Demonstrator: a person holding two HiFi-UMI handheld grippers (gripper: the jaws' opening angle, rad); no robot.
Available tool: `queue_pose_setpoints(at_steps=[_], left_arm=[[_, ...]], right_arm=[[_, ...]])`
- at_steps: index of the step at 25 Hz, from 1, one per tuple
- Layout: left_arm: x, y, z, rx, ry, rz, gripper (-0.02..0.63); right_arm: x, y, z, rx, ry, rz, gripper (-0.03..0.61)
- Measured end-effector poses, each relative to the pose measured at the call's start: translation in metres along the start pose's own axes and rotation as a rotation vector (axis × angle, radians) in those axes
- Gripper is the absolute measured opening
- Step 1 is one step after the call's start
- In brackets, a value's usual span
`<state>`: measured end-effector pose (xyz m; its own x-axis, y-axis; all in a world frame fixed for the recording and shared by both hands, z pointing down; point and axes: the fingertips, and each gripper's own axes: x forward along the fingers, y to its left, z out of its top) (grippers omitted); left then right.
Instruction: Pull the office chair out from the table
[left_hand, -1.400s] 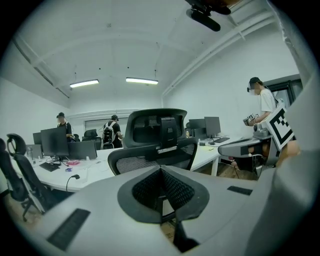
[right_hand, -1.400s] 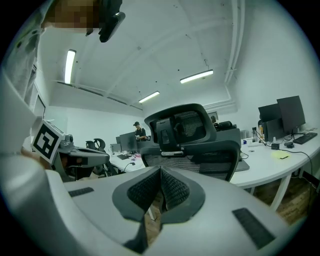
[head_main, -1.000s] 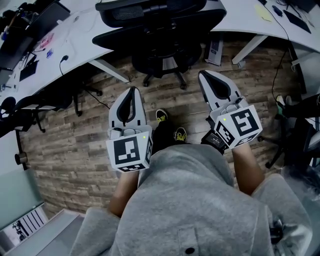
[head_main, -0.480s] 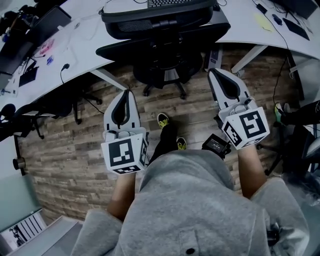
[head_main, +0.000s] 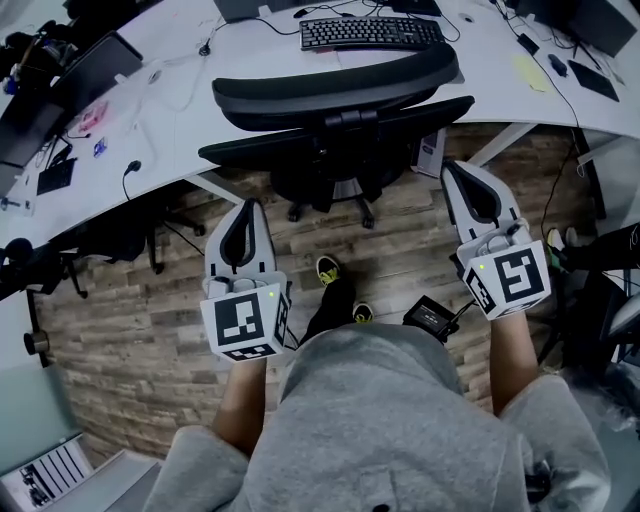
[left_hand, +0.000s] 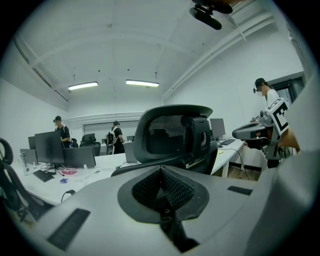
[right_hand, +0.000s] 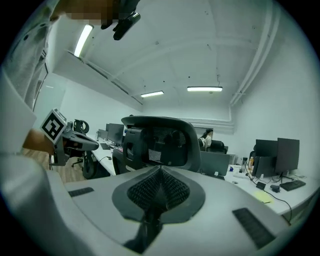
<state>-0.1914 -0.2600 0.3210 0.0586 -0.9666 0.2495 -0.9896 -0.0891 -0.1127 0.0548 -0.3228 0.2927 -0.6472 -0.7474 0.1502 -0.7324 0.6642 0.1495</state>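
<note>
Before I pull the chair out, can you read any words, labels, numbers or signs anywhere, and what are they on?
No text is legible in any view.
Cubes on the left gripper and right gripper: square black-and-white patterns, no letters.
Keys of the keyboard: legends too small to read.
The yellow note: too small to read.
The printed sheet at lower left: dark print, blurred.

The floor (head_main: 120, 320) is grey-brown wood plank. A white curved surface (head_main: 180, 100) runs across the far side on slanted white legs (head_main: 228, 152), with a black keyboard (head_main: 370, 32) on it. A dark chair (head_main: 100, 210) stands under its left stretch. The walls (left_hand: 220, 95) and arched ceiling (left_hand: 125, 45) are white, lit by two long tube lights (left_hand: 142, 83). People (left_hand: 116, 136) stand among far desks with monitors (left_hand: 48, 146).
</note>
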Motion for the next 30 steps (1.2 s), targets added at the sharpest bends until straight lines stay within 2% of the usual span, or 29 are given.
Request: queue_pose_setpoints(at_steps=[4, 13, 15, 16, 17, 18, 23, 26, 30], left_arm=[[0.023, 0.01, 0.003, 0.03, 0.018, -0.052, 0.011], [0.062, 0.043, -0.002, 0.2, 0.116, -0.119, 0.021], [0.071, 0.05, -0.004, 0.221, 0.135, -0.14, 0.067], [0.074, 0.053, -0.006, 0.226, 0.147, -0.156, 0.088], [0.078, 0.056, -0.009, 0.231, 0.161, -0.173, 0.107], [0.08, 0.059, -0.01, 0.24, 0.174, -0.189, 0.13], [0.094, 0.072, -0.019, 0.349, 0.229, -0.253, 0.259], [0.102, 0.073, -0.023, 0.45, 0.258, -0.284, 0.3], [0.104, 0.072, -0.023, 0.538, 0.292, -0.345, 0.322]], right_arm=[[0.018, -0.015, 0.0, -0.052, 0.024, -0.018, 0.029], [0.051, -0.039, -0.007, -0.192, 0.12, -0.011, 0.032], [0.057, -0.044, -0.012, -0.228, 0.157, -0.002, 0.04], [0.06, -0.045, -0.016, -0.247, 0.187, 0.009, 0.076], [0.062, -0.047, -0.022, -0.269, 0.224, 0.023, 0.143], [0.065, -0.048, -0.028, -0.297, 0.263, 0.035, 0.175], [0.079, -0.058, -0.042, -0.486, 0.384, 0.058, 0.209], [0.086, -0.071, -0.056, -0.612, 0.475, 0.065, 0.216], [0.094, -0.08, -0.073, -0.75, 0.587, 0.1, 0.221]])
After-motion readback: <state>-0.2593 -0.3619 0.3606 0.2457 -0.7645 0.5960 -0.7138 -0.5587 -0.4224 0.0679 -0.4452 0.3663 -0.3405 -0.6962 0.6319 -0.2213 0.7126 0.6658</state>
